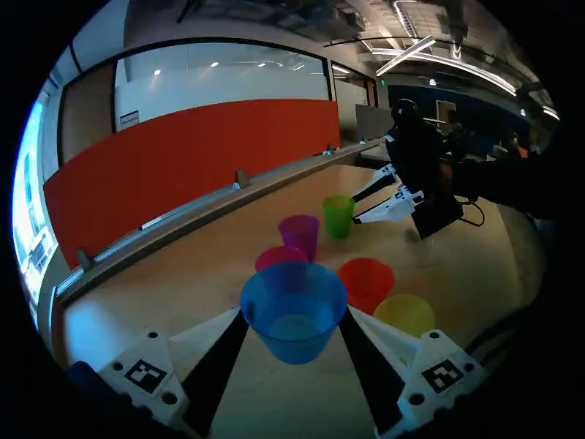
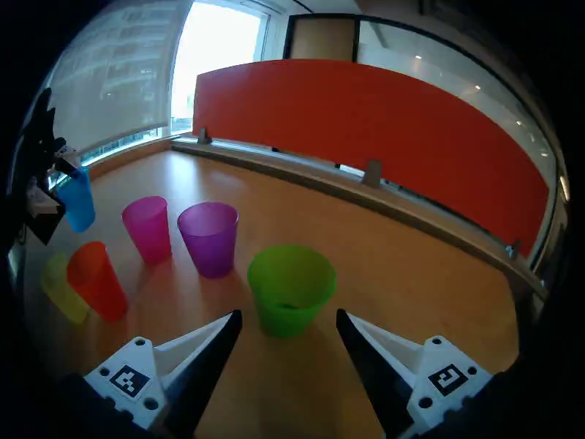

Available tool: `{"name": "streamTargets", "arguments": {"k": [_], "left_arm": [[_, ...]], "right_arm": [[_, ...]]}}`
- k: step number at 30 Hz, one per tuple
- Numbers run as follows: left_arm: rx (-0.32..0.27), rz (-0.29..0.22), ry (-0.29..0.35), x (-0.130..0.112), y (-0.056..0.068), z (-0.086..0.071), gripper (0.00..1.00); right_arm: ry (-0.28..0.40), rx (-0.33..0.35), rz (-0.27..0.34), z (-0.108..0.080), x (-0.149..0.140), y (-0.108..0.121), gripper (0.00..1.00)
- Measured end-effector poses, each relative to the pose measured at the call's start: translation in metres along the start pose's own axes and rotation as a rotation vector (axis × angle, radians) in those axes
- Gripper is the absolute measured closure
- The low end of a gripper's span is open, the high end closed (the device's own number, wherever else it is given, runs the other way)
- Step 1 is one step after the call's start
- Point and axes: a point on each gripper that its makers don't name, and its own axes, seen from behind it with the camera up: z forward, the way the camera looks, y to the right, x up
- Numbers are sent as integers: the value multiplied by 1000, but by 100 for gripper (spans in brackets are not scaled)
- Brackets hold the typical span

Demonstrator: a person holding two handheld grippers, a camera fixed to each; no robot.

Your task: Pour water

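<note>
**Blue cup (image 1: pixel 294 311) poised to pour**

The left hand-held gripper (image 1: pixel 292 313) is clamping the blue cup above the table (image 2: pixel 409 278). The right hand-held gripper (image 2: pixel 287 313) is hovering, fingers apart, at the green cup (image 2: pixel 291 289). A misaimed tilt could be spilling water.

Wooden tabletop (image 2: pixel 409 263), orange partition (image 2: pixel 380 110) along its far edge — bright window (image 2: pixel 219 55), ceiling light strips (image 1: pixel 406 53)

Translucent blue cup (image 1: pixel 294 322) upright, raised (paler patch at its bottom); green cup (image 2: pixel 291 289) upright, well apart.
</note>
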Motion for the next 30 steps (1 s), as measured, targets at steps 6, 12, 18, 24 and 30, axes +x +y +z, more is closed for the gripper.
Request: {"name": "streamTargets", "arguments": {"k": [6,12,18,24,30], "left_arm": [[16,-6,8,1,-3,-2,16],[18,-18,17,3,-4,-6,15],[27,-20,22,4,-5,-11,15],[31,-32,28,4,-6,-13,15],[40,-42,29,2,-9,-14,15]], "right_arm": [[-9,8,4,11,1,0,0],[-21,11,-2,21,2,0,0],[-23,13,8,28,5,1,0],[-27,17,16,33,8,0,1],[-23,16,24,34,10,0,5]]}}
